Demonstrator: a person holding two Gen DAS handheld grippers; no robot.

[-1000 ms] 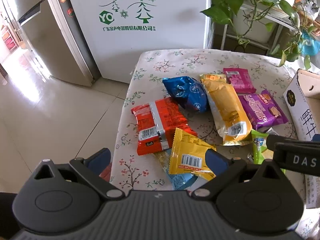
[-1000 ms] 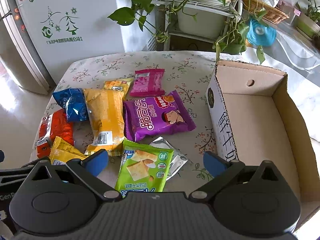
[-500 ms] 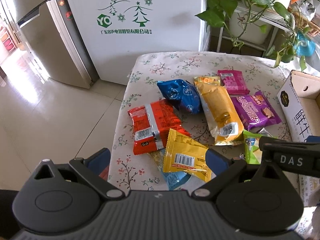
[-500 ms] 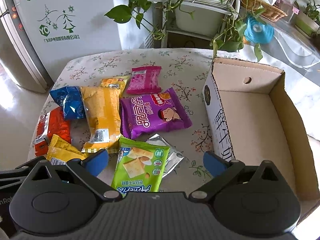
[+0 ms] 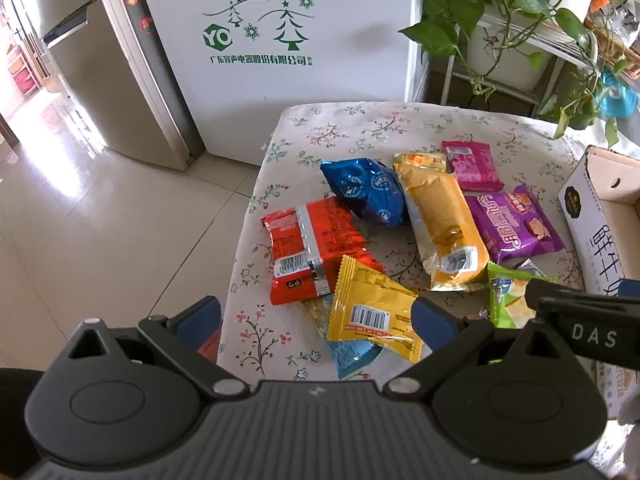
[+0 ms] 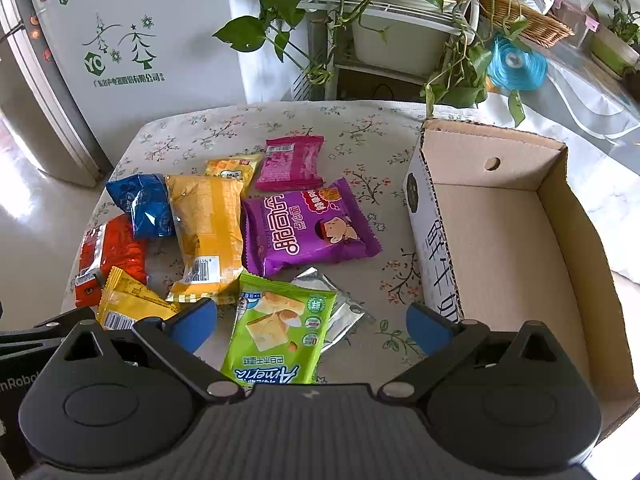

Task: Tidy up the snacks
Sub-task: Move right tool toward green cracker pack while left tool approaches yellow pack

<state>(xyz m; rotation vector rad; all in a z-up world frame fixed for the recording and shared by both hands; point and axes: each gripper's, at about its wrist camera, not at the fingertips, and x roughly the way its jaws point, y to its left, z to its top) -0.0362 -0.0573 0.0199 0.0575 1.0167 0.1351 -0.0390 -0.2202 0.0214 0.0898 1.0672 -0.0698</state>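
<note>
- The snacks lie loose on the flowered table (image 6: 248,128), all to the left of the open cardboard box (image 6: 500,248), which is empty in this view.
- Nearest the box's left wall is the purple packet (image 6: 308,228); just in front of it lies the green packet (image 6: 280,332), resting partly over a small silver sachet (image 6: 340,308).
- Farther from the box sit the long orange bag (image 6: 206,236), the blue bag (image 6: 144,204) and the red packet (image 5: 308,244), with a pink packet (image 6: 292,162) at the back.
- The yellow packet (image 5: 372,312), farthest from the box on the near edge, overlaps a light blue one beneath it.
- The right hand-held gripper (image 6: 310,330) hovers over the green packet with its fingers spread wide, holding nothing.
- The left hand-held gripper (image 5: 316,316) is likewise wide apart and empty, above the yellow packet.
- Judged by look, these are light, air-puffed foil and plastic pouches: soft, crinkly, slick, and the contents probably crush under a hard squeeze.
- The best hold is likely a crimped end seam or a flat edge, pinched gently, not the puffed middle.
- Overlapping packets may drag their neighbours, so the top one should go first.
</note>
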